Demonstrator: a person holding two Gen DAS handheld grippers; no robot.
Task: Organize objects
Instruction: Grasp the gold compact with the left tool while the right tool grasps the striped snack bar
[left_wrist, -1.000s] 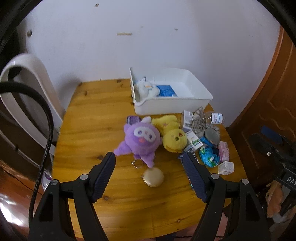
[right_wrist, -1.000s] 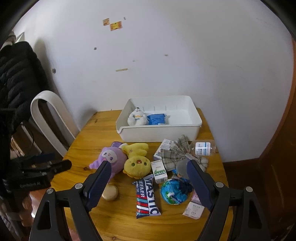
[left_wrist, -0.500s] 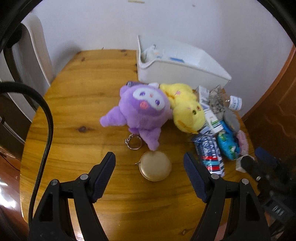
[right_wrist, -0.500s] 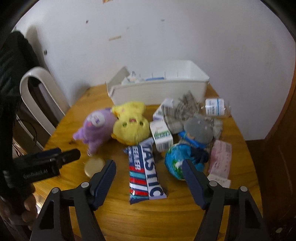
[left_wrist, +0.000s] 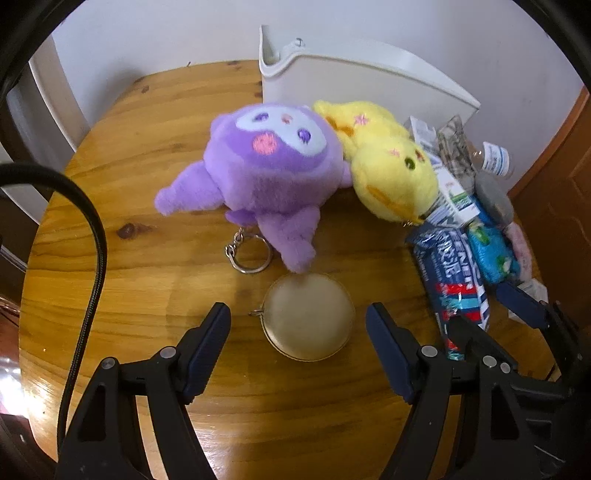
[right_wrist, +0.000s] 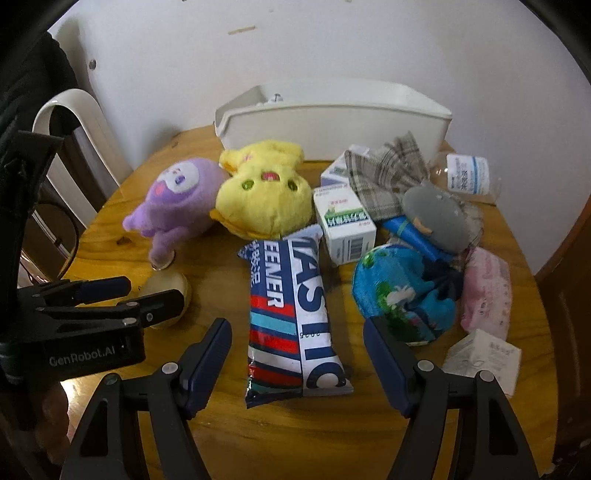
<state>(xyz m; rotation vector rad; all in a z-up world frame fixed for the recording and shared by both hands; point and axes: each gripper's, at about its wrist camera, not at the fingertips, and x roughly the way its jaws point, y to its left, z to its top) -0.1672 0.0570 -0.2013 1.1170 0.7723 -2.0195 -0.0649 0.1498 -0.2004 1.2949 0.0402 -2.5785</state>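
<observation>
My left gripper (left_wrist: 297, 325) is open, its fingers either side of a round gold case (left_wrist: 308, 316) on the wooden table (left_wrist: 147, 122). Just beyond lie a purple plush (left_wrist: 266, 166) with a keyring (left_wrist: 246, 253) and a yellow plush (left_wrist: 388, 173). My right gripper (right_wrist: 297, 339) is open over the near end of a blue snack packet (right_wrist: 291, 314). In the right wrist view the left gripper (right_wrist: 110, 295) shows at the left, beside the gold case (right_wrist: 166, 291). A white bin (right_wrist: 332, 118) stands at the back.
Right of the packet lie a white-green carton (right_wrist: 343, 225), a blue globe plush (right_wrist: 402, 291), a plaid cloth (right_wrist: 388, 177), a grey disc (right_wrist: 436, 218), a pink pack (right_wrist: 487, 288), a small white box (right_wrist: 484, 358) and a clear bottle (right_wrist: 465, 177). A white chair (right_wrist: 74, 140) stands left.
Both grippers have come down and forward toward the table. The gold case now sits between the left fingers and the snack packet between the right fingers. Both stay open.
</observation>
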